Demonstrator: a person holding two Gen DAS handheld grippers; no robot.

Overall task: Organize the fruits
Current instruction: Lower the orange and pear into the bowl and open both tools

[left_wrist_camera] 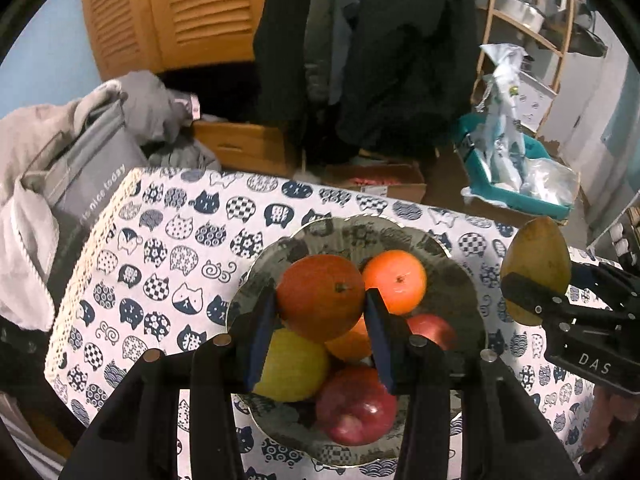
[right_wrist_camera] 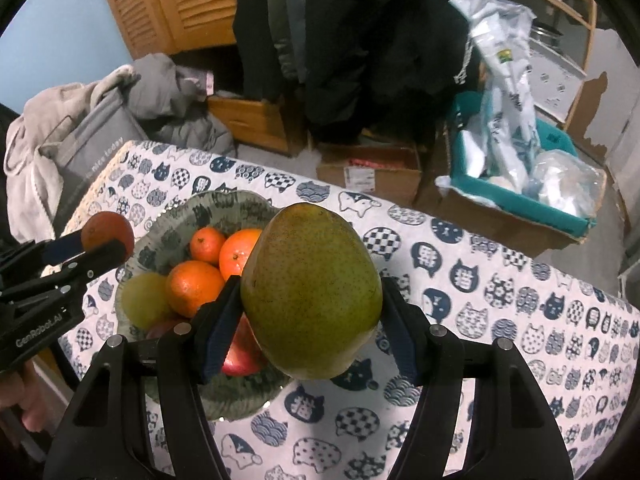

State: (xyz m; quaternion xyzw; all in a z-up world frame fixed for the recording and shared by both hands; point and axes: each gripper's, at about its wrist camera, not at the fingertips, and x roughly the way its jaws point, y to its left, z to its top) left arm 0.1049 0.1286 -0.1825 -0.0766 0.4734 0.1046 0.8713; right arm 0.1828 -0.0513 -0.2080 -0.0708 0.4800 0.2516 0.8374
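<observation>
Left hand-held gripper (left_wrist_camera: 322,320) is clamping a dark orange (left_wrist_camera: 320,296) between its blue pads (left_wrist_camera: 378,336), jaws parted only as wide as the fruit. It is hanging over the patterned bowl (left_wrist_camera: 460,276), orange raised above the other fruit. From the right wrist view the same left hand-held gripper (right_wrist_camera: 106,242) is showing at the left edge, the dark orange (right_wrist_camera: 107,231) pinched at its tips just above the bowl rim (right_wrist_camera: 224,200).

Right hand-held gripper (right_wrist_camera: 312,304) is gripping a big green mango (right_wrist_camera: 312,296), jaws spread wide around it, pads pressing both flanks. Mango is sitting pointed end up, lifted off the surface, beside the bowl on its right. In the left wrist view the mango (left_wrist_camera: 536,260) is appearing at the right, held by the right hand-held gripper (left_wrist_camera: 532,296).

Bowl is holding a bright orange (left_wrist_camera: 396,280), a yellow-green fruit (left_wrist_camera: 294,368), a red apple (left_wrist_camera: 356,408), another red fruit (left_wrist_camera: 434,330) and more oranges under the gripped one. A small mandarin (right_wrist_camera: 207,245) is lying at the back.

Cat-print surface (right_wrist_camera: 500,300) is lying open to the right of the bowl. Far edge is dropping to cardboard boxes (right_wrist_camera: 370,174) and a teal bin (right_wrist_camera: 520,196); grey clothes (right_wrist_camera: 80,120) are piling at the left corner.
</observation>
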